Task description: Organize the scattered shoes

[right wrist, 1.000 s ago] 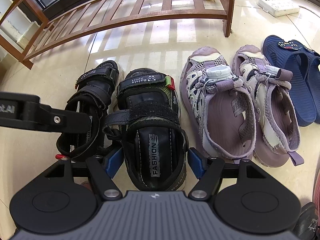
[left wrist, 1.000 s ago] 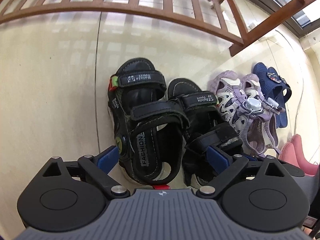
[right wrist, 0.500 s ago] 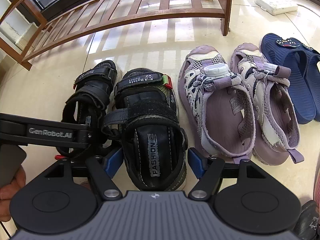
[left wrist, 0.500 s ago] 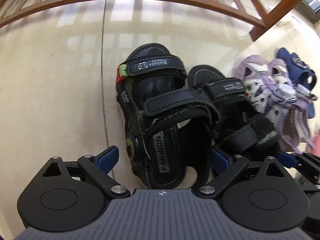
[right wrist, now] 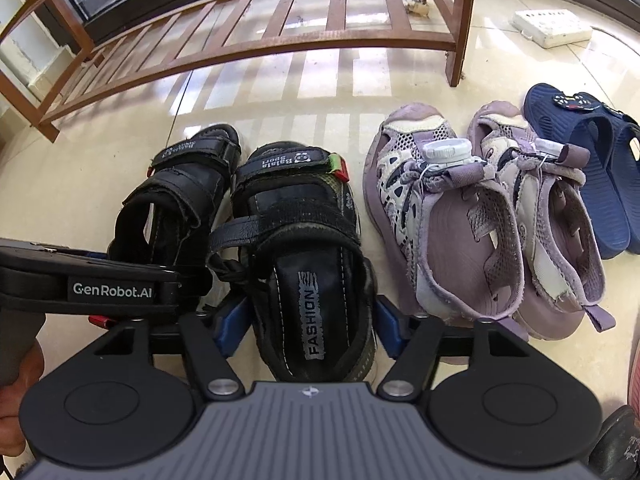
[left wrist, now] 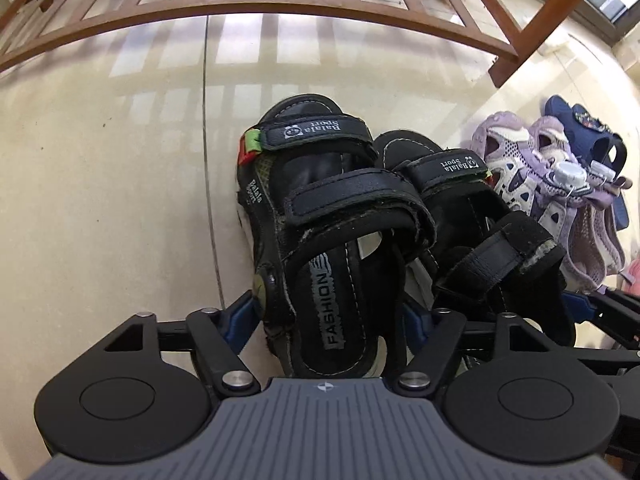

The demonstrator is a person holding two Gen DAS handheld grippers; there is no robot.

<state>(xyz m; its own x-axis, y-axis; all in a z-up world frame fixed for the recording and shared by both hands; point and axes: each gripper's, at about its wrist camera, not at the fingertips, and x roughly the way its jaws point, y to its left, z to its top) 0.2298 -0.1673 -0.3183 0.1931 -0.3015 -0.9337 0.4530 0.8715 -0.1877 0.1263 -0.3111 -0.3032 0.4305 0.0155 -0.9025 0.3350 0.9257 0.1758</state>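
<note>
Two black strap sandals stand side by side on the tiled floor. In the left wrist view, my left gripper (left wrist: 328, 316) points down over the heel of the left sandal (left wrist: 320, 216). Its jaws are closing and the blue pads (left wrist: 242, 314) touch the heel's sides. In the right wrist view, my right gripper (right wrist: 308, 322) straddles the heel of the right sandal (right wrist: 300, 236). Its jaws are closing too, with the pads (right wrist: 390, 326) against the heel. The other sandal (right wrist: 180, 196) lies to its left, partly behind the left gripper's housing (right wrist: 108, 288).
A brown wooden rack (right wrist: 280, 36) stands behind the shoes. A pair of purple sandals (right wrist: 452, 208) and navy slippers (right wrist: 592, 152) sit to the right. A white power strip (right wrist: 552, 26) lies far right. A hand (right wrist: 16, 380) shows at the lower left.
Both pairs of jaws have narrowed onto the sandal heels. The left gripper shifted from spanning both sandals to just the left one. The right gripper stayed in place.
</note>
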